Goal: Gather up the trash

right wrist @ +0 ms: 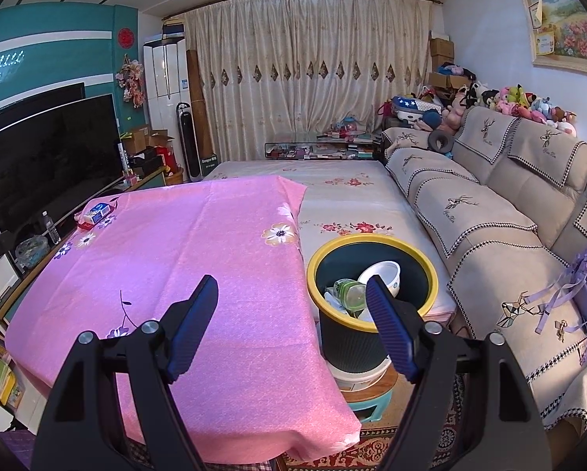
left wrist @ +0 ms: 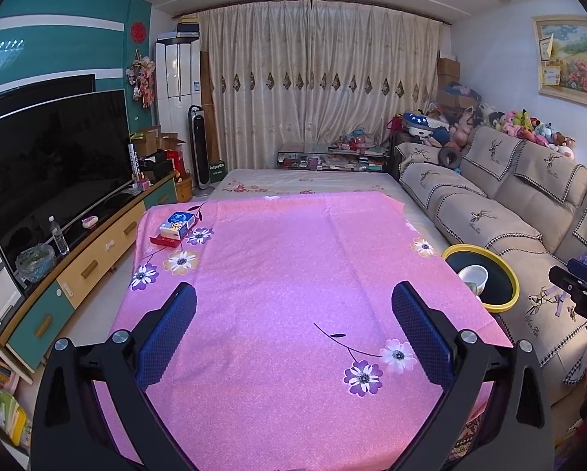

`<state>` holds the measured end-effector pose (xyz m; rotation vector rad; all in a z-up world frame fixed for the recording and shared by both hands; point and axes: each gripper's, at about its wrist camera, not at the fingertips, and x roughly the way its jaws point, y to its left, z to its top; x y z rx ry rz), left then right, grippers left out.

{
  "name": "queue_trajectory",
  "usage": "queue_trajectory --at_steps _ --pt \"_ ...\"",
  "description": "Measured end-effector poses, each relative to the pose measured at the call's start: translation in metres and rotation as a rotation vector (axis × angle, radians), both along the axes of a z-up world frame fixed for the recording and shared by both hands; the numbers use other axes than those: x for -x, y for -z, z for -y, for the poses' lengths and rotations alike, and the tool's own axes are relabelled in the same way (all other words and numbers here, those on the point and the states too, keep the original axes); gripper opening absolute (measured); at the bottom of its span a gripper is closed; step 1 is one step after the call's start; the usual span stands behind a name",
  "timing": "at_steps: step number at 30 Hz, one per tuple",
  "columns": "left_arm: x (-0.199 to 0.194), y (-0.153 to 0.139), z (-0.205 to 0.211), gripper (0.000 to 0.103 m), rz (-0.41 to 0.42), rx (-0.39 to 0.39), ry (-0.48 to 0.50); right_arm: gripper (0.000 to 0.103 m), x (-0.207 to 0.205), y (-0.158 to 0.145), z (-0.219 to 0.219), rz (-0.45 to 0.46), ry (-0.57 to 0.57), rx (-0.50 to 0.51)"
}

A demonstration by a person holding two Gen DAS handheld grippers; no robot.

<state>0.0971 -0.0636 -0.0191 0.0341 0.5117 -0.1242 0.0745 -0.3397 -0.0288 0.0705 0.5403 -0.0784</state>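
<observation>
The pink-clothed worktop [left wrist: 293,274] lay nearly bare, the yellow-rimmed bin [right wrist: 372,302] beside it already held a bowl and probably wrappers, and both the left gripper [left wrist: 293,337] and right gripper [right wrist: 293,325] hung with fingers open and empty, so collecting looked finished unless the far tissue box [left wrist: 177,225] counted.

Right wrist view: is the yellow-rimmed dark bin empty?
No, the yellow-rimmed dark bin holds a white bowl and a green clear plastic piece.

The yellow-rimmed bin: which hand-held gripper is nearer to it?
Right. The right hand-held gripper hovers beside the bin; the left hand-held gripper sits over the pink tablecloth, farther away.
</observation>
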Motion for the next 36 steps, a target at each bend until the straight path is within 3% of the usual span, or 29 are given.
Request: queue_trajectory --at_steps 36 --pt "-0.0033 0.0046 0.0053 0.098 -0.006 -0.003 0.011 0.073 -0.0022 0.0036 -0.0039 -0.002 -0.001 -0.006"
